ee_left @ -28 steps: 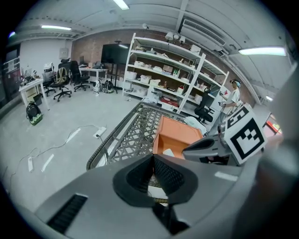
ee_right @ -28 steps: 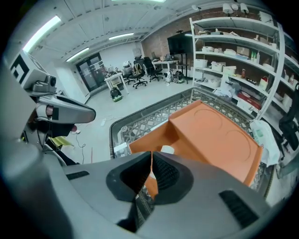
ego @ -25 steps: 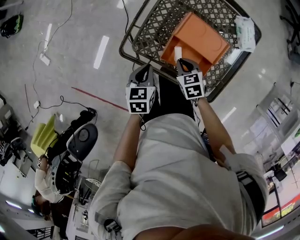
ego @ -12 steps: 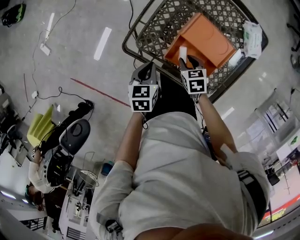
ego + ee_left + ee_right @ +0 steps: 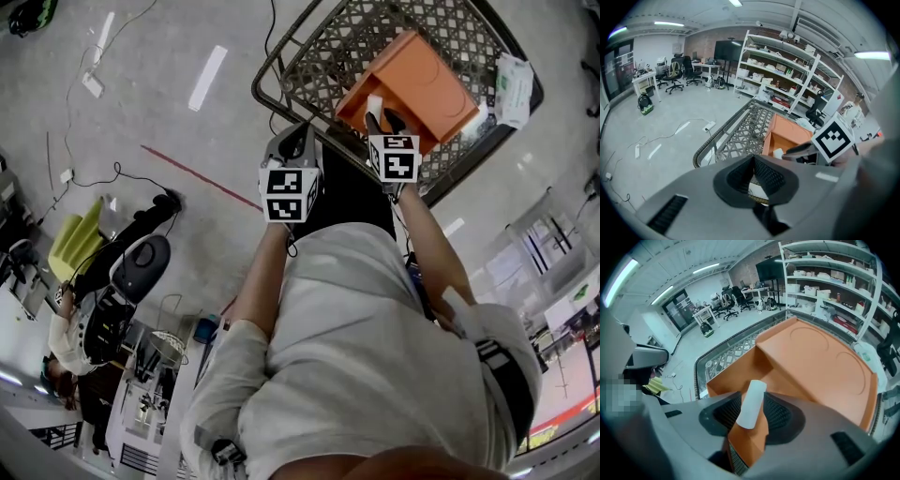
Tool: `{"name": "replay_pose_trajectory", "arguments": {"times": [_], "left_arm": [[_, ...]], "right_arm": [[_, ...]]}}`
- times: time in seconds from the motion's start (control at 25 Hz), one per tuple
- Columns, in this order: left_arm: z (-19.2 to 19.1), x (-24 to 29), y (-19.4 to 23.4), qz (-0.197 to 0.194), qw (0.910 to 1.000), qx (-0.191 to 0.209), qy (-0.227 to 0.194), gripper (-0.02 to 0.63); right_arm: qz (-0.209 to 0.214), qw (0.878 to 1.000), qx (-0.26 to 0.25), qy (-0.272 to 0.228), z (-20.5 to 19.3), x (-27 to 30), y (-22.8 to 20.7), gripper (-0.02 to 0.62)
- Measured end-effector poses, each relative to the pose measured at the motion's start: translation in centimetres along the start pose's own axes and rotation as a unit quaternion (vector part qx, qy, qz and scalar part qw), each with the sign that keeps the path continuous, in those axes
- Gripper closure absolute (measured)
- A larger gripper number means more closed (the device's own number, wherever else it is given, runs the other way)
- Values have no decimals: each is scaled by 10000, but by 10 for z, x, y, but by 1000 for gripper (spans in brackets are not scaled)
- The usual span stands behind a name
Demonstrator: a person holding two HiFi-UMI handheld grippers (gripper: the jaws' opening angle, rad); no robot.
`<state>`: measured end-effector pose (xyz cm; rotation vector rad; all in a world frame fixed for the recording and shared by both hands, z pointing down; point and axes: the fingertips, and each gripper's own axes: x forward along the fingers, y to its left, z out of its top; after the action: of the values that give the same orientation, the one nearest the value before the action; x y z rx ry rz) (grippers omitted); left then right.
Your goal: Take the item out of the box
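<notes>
An orange cardboard box [image 5: 427,80] lies open in a wire shopping cart [image 5: 319,56]. A white tube-shaped item [image 5: 374,104] stands at the box's near edge. My right gripper [image 5: 383,122] is around that item [image 5: 751,404]. Its jaws are opening, and the pads stand a little off the tube on each side. In the right gripper view the box [image 5: 820,362] fills the middle, with the right gripper [image 5: 752,412] at its near wall. My left gripper [image 5: 292,141] hangs left of the box, near the cart's rim, with its pads [image 5: 764,176] together and nothing held.
A white packet [image 5: 514,80] lies at the cart's far corner. A person [image 5: 80,337] sits by a chair at the lower left. Cables [image 5: 103,187] run over the grey floor. Shelving [image 5: 787,70] stands behind the cart [image 5: 740,133].
My right gripper has pushed forward to the box's near edge and its jaws have spread apart around the white item. The left gripper has barely shifted.
</notes>
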<state>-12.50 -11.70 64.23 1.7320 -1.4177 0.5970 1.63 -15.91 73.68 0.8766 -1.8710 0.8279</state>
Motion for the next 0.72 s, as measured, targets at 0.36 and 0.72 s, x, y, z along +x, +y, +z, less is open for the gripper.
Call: {"name": "replay_pose_trajectory", "arguments": {"times": [0.36, 0.72], "left_arm": [[-3, 2, 9, 89, 9999, -137, 2, 597], [-5, 0, 19, 224, 9994, -274, -40, 597]], "right_arm": [[86, 9995, 128, 267, -8, 17, -1, 422], [71, 9984, -77, 552, -16, 30, -3, 420]]}}
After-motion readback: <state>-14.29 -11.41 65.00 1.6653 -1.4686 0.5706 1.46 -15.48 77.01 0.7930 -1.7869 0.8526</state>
